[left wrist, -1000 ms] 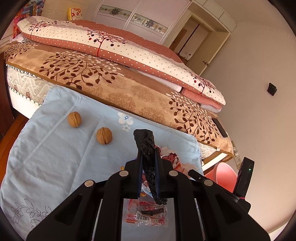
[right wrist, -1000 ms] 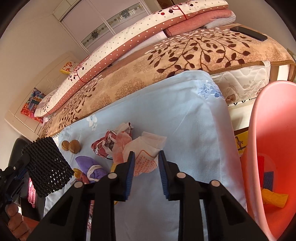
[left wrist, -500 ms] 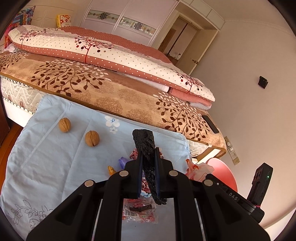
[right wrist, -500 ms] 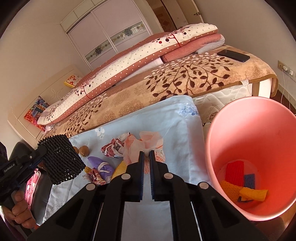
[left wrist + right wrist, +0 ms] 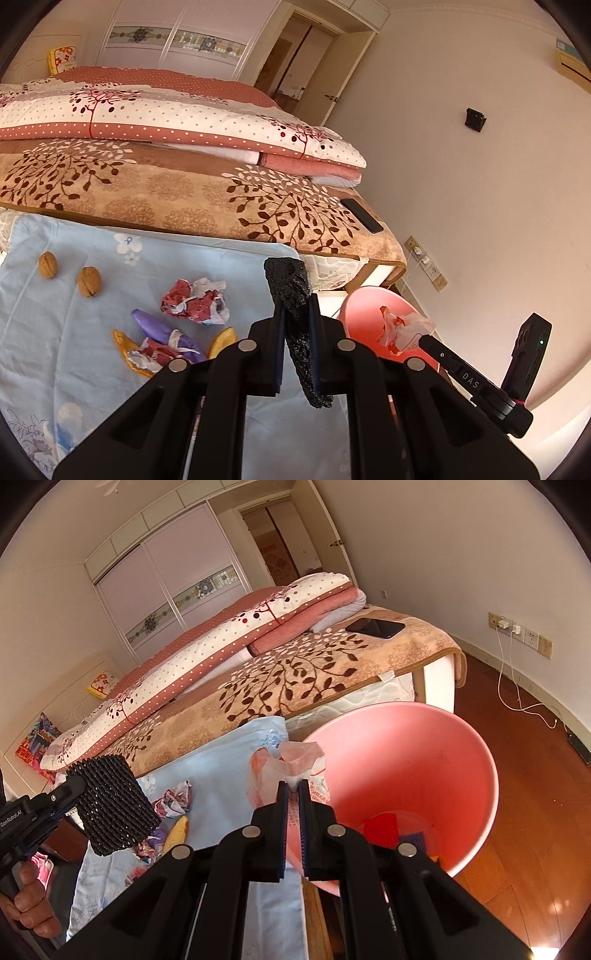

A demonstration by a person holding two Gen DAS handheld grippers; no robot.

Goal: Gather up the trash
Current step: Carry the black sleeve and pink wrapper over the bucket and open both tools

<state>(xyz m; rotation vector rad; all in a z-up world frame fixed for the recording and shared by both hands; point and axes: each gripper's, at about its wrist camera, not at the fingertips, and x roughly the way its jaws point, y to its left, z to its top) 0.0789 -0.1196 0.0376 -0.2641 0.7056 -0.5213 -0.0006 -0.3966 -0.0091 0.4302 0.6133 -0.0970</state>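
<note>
My left gripper point(image 5: 295, 310) is shut on a black foam net point(image 5: 293, 295), held above the blue cloth point(image 5: 55, 332); the net also shows in the right wrist view point(image 5: 112, 808). My right gripper point(image 5: 293, 786) is shut on a crumpled pink-white plastic wrapper point(image 5: 288, 764), held at the near rim of the pink bin point(image 5: 424, 760). The wrapper also shows in the left wrist view point(image 5: 402, 328) over the bin point(image 5: 365, 314). On the cloth lie a red-white crumpled wrapper point(image 5: 195, 302), a purple wrapper point(image 5: 162, 332), orange peel point(image 5: 223, 338) and two walnuts point(image 5: 88, 282).
A bed with a brown leaf blanket point(image 5: 184, 195) and folded quilts lies behind the cloth. A black phone point(image 5: 375, 627) rests on its corner. The bin holds red, blue and yellow scraps point(image 5: 380, 827). A wall socket with a white cable point(image 5: 513, 631) is to the right, over wood floor.
My right gripper closed on the pink-white wrapper, lifted it off the cloth and carried it right to the bin's rim. My left gripper with the net also swung right.
</note>
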